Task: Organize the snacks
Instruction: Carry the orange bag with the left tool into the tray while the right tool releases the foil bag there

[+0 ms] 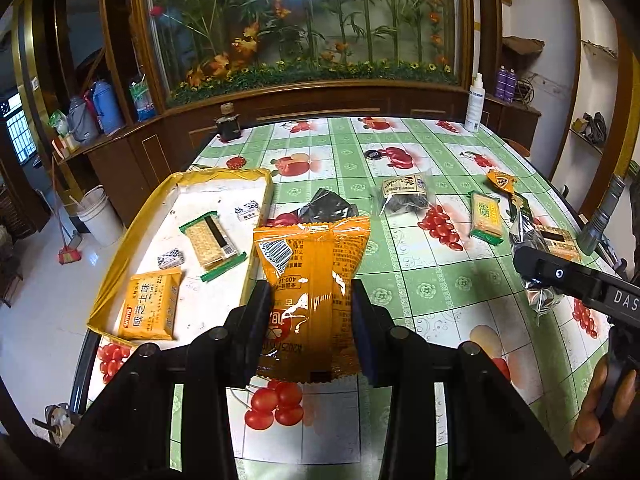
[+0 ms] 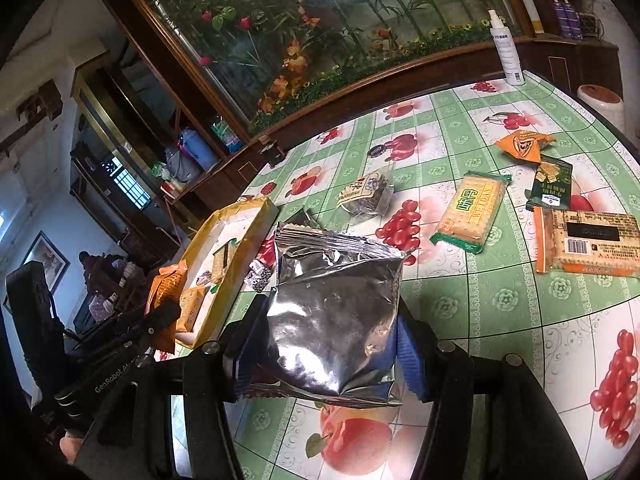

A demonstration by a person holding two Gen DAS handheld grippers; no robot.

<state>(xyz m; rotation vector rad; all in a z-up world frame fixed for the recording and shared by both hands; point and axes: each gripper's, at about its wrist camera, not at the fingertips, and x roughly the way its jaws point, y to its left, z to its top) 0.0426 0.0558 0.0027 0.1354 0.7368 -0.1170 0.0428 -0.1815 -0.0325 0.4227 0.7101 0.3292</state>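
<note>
Fruit-printed green oilcloth covers the table (image 1: pixel 420 280), and a shallow yellow-rimmed tray (image 1: pixel 120 240), partly filled with flat packets, is seen ahead-left of both pairs of fingers. A crinkly orange sachet (image 1: pixel 312 280) is pinched upright, long axis along the fingers, by the left gripper (image 1: pixel 313 312), which is judged nearer the tray. A smooth silver foil pouch (image 2: pixel 336 320) is clamped by the right gripper (image 2: pixel 326 344).
</note>
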